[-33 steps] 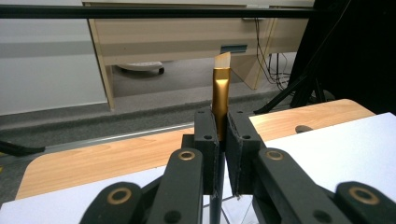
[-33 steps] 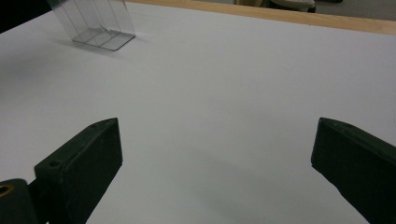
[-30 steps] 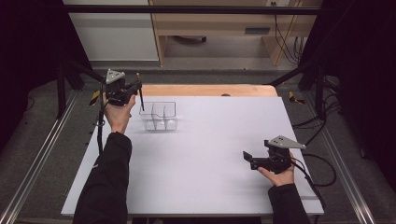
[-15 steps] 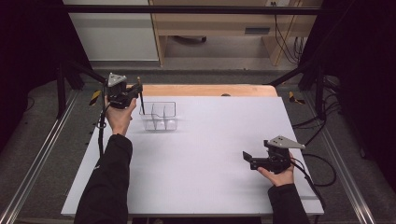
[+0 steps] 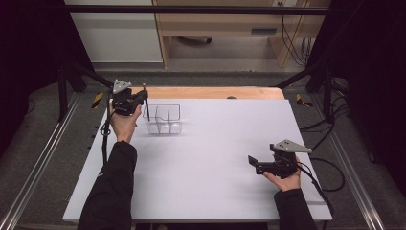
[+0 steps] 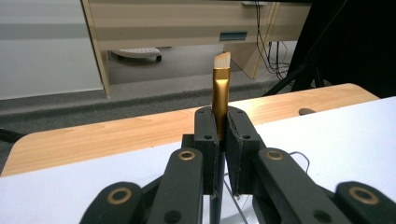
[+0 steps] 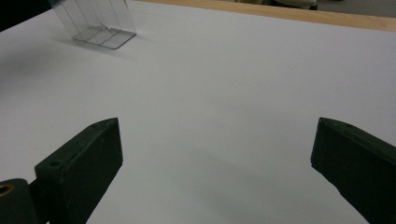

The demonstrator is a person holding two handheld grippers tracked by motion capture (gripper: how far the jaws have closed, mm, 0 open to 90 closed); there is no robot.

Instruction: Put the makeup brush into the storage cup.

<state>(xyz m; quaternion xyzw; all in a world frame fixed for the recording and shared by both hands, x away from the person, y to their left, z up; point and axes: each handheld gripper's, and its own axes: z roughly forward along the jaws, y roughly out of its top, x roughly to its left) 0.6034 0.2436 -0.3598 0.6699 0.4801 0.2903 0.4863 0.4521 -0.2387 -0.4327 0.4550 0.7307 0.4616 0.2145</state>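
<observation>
Left gripper view, brush [image 6: 220,95] upright (bristles up), tongs [image 6: 222,140] clamped.

Black sleeves; black gripper [image 6: 223,140] jaws with brass-ringed pivots, grey three-cornered plates.

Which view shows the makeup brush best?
The left gripper view: the brush stands upright between the shut left gripper, gold collar and pale angled tip sharp. The high view shows it as a thin dark stick beside the clear organizer.
</observation>
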